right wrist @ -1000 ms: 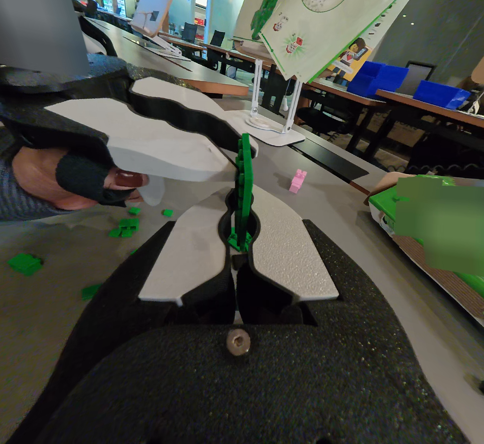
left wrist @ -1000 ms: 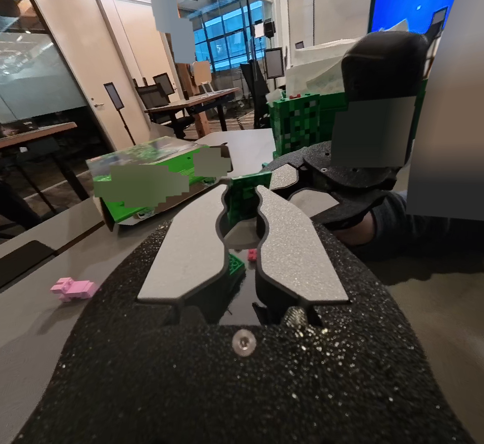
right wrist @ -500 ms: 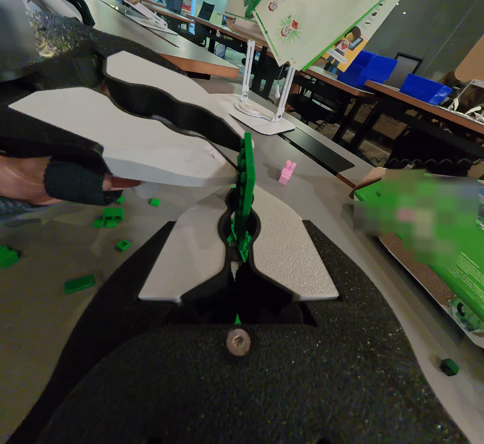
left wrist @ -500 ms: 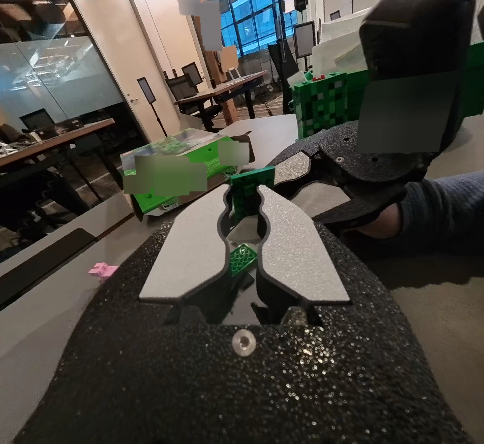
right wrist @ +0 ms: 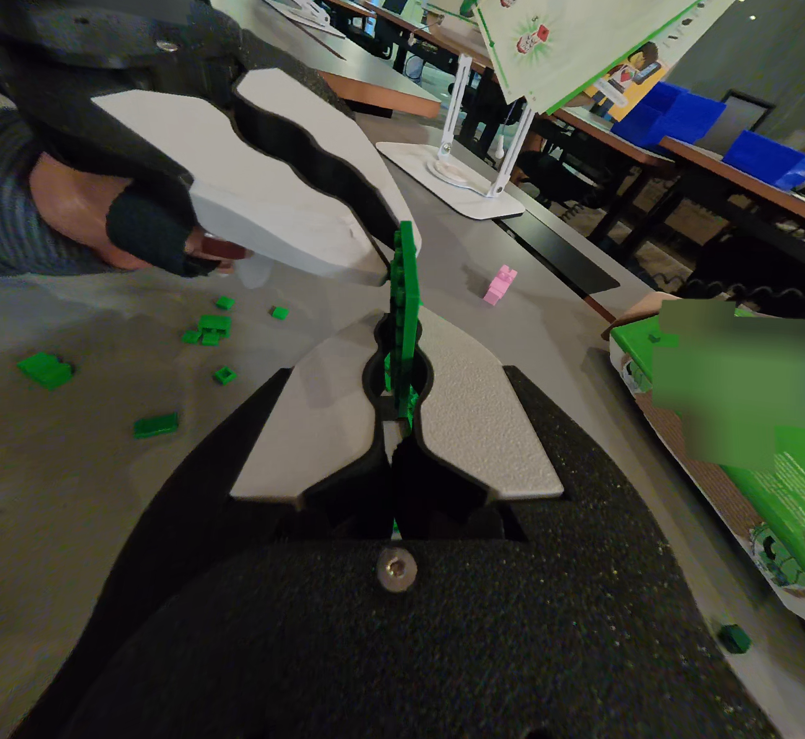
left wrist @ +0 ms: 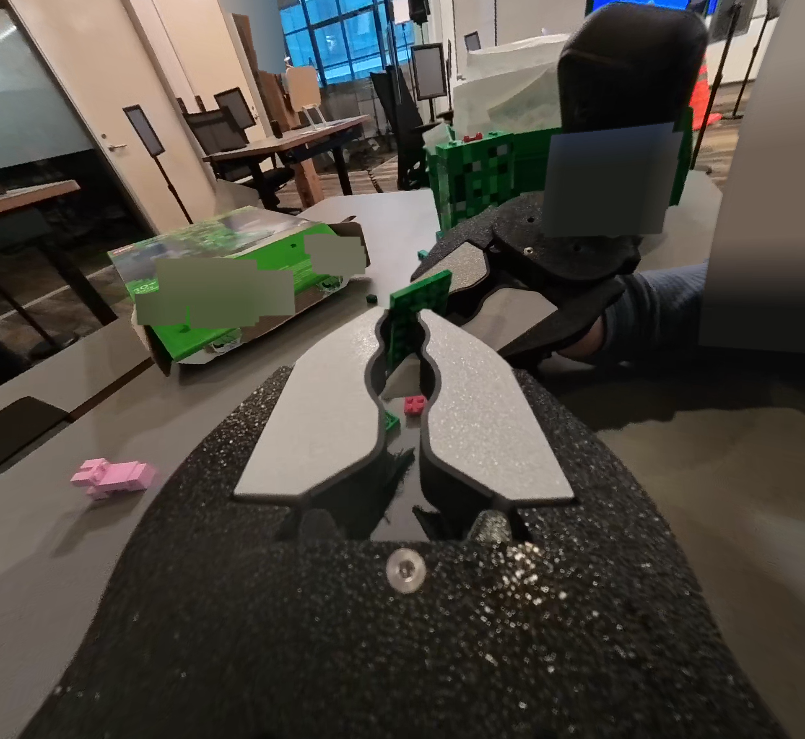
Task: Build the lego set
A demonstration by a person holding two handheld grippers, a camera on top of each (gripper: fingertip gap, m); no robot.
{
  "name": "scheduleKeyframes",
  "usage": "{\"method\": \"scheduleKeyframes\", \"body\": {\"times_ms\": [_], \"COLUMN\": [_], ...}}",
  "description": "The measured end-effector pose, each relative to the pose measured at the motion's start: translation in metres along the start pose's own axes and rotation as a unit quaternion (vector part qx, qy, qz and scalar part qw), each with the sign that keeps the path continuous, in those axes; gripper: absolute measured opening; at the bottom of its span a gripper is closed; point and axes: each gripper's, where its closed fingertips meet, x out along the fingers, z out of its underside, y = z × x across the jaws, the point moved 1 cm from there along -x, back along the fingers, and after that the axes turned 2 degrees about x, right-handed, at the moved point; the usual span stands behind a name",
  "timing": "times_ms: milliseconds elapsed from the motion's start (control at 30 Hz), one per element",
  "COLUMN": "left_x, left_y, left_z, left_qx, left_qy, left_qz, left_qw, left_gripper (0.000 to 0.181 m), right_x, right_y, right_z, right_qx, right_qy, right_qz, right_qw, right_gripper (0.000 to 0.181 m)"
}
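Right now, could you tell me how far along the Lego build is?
Done: a tall green block model stands at the back. In hand: the right tool grips a green plate on edge, with the left tool at it. Left: loose green pieces lie scattered on the table.

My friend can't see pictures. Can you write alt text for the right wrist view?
The right gripper clamps a green Lego plate upright on edge, while the left gripper touches its top from the left. Behind, on the grey table, lie loose green pieces and a pink Lego pig.
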Motion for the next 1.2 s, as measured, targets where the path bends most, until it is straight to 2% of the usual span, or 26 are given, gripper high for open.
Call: {"method": "scheduleKeyframes", "body": {"times_ms": [33, 233, 433, 533, 700, 967, 1200], "left_x": [0.001, 0.003, 0.004, 0.004, 0.004, 0.000, 0.001], "left_y": [-0.001, -0.001, -0.004, -0.004, -0.003, -0.002, -0.001], "left_z": [0.000, -0.001, -0.001, -0.004, -0.007, -0.013, -0.011], "left_qx": [-0.004, -0.003, -0.006, -0.027, -0.121, -0.115, -0.111], "left_qy": [0.005, 0.020, 0.021, 0.043, 0.089, 0.087, 0.064], "left_qz": [-0.006, -0.028, -0.062, -0.076, -0.066, -0.050, -0.029], "left_qw": [1.000, 0.999, 0.998, 0.996, 0.986, 0.988, 0.991], "left_gripper": [0.010, 0.017, 0.015, 0.015, 0.016, 0.015, 0.015], "right_x": [0.001, 0.003, 0.005, 0.005, 0.003, 0.001, -0.002], "right_y": [0.001, 0.003, 0.003, 0.003, 0.006, 0.006, 0.005], "right_z": [0.000, 0.002, 0.002, -0.002, -0.007, -0.014, -0.010], "right_qx": [0.005, 0.018, 0.032, 0.037, 0.013, -0.037, -0.031], "right_qy": [-0.001, -0.008, -0.001, 0.013, 0.028, 0.025, 0.018], "right_qz": [0.006, 0.027, 0.036, 0.044, 0.070, 0.091, 0.049], "right_qw": [1.000, 0.999, 0.999, 0.998, 0.997, 0.995, 0.998], "right_gripper": [0.006, 0.005, 0.006, 0.006, 0.006, 0.007, 0.006]}}
